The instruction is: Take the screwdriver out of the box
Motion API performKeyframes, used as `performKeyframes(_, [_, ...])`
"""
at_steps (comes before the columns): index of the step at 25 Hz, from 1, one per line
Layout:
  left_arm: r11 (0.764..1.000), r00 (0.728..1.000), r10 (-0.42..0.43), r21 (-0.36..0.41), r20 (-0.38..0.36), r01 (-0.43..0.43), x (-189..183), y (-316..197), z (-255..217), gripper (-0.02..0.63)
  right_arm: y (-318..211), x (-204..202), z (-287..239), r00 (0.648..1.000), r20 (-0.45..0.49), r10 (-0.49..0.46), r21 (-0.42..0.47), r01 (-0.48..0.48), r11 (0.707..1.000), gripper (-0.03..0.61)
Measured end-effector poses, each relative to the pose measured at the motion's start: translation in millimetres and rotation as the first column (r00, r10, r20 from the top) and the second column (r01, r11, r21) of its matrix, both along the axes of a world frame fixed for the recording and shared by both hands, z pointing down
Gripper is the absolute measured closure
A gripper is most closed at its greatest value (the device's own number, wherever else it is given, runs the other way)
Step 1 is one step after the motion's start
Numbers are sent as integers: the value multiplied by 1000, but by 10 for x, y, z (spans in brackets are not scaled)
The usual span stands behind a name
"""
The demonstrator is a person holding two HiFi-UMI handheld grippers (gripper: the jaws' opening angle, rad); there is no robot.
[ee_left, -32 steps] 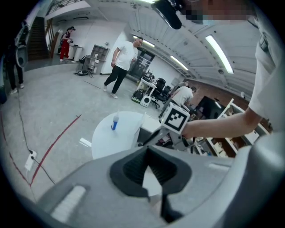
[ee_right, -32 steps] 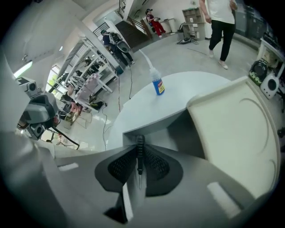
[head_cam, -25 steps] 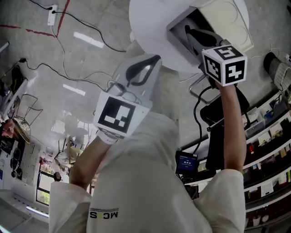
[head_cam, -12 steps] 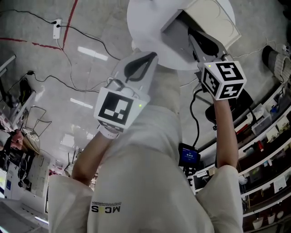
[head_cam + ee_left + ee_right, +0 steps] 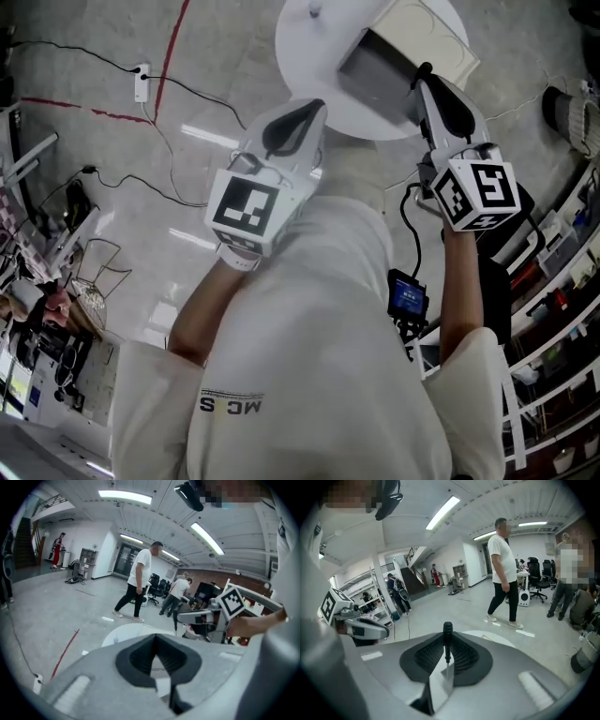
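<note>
Right gripper view: the right gripper has its fingers closed narrow on the screwdriver. The tool runs along the seam between the two ribbed pads. Its black handle pokes out just past the fingertips, and its thin metal shaft runs back between them toward the camera.

Seen from the head view, that same right gripper is held up at the near right edge of the open white box. The screwdriver shows only as a dark tip beyond the fingers, against the box's rim. Whether it touches the box cannot be told from there. The box sits on a round white bench.

The left gripper hangs beside the bench's near left edge, apart from the box. In the left gripper view, its fingers meet at the tips with nothing between them, and only a pale gap shows between the pads.
</note>
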State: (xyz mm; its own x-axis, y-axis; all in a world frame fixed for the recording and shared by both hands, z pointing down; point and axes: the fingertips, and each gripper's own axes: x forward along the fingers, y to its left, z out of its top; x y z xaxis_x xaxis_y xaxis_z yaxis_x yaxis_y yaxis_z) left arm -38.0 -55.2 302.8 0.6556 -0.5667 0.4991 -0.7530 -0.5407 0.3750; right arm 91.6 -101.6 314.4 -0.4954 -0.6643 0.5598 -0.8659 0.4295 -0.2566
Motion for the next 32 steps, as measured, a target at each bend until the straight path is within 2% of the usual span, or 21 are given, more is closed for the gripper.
performKeyframes(4, [999,1000,-12,39,-8,12,-56,31,-403,612,120,116,-577,998,23,56,83,-58,995,529])
performKeyframes(9, [993,1000,8,118,-16,-6,-69,170,-754,612,421,295,-1112,991,54,124,218,-133,967,529])
performKeyframes(17, [979,999,16,203,-32,-10,-268,157,-1325,612,705,358,-1795,971,97,218,312,-238,920,529])
performKeyframes(26, [967,999,24,253,-44,-13,-335,180,-1530,612,984,283,-2066,970,87,228,397,-244,885,529])
performKeyframes(32, [961,998,38,275,-47,-24,-275,172,-1601,612,1047,304,-2031,969,80,235,401,-247,882,528])
